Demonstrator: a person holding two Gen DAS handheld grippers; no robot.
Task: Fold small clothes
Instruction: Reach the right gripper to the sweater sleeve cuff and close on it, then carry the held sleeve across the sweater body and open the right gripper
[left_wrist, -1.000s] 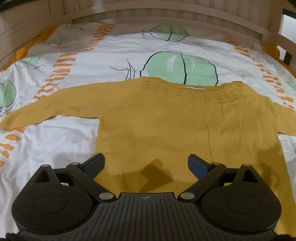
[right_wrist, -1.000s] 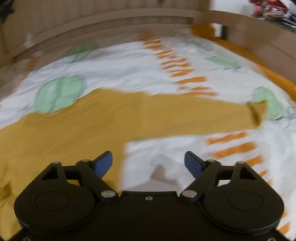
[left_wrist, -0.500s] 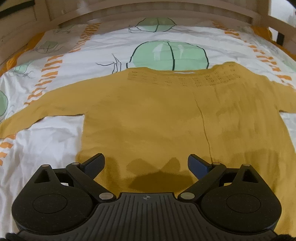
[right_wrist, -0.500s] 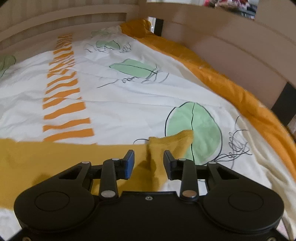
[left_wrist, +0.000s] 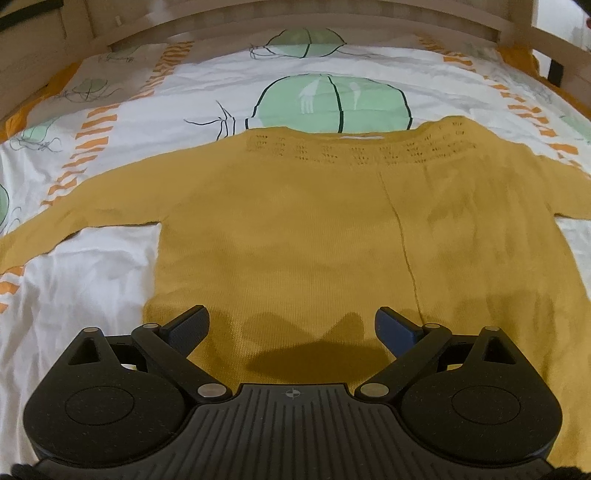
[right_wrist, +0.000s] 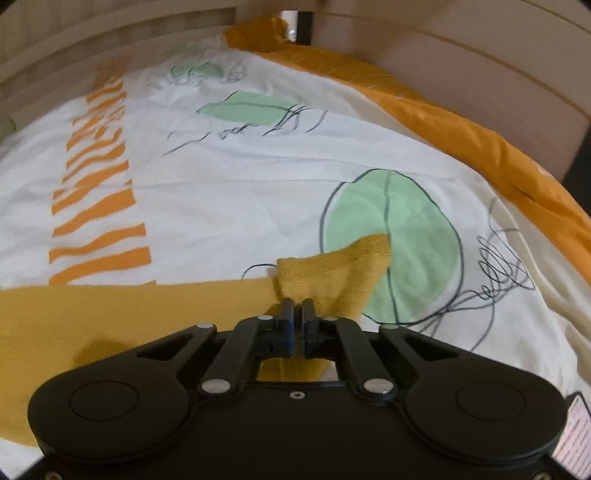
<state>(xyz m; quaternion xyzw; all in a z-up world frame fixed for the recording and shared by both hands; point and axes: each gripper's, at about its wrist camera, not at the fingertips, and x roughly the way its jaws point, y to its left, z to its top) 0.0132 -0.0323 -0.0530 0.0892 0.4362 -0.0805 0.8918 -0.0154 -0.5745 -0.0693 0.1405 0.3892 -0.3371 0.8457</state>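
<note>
Since half a second ago the right gripper (right_wrist: 297, 308) has gone from a narrow gap to fingers pinched together on the cuff (right_wrist: 332, 269) of the mustard sweater's right sleeve, and that cuff now stands bunched up off the bedsheet (right_wrist: 229, 199) over a green leaf print. Meanwhile the left gripper (left_wrist: 291, 326) has crept slightly closer over the sweater's (left_wrist: 295, 236) hem, its blue-padded fingers (left_wrist: 188, 326) spread wide with nothing between them. Front up, the sweater lies flat on the patterned bedsheet (left_wrist: 92, 295), neckline toward the wooden headboard (left_wrist: 258, 22), left sleeve stretched outward.
</note>
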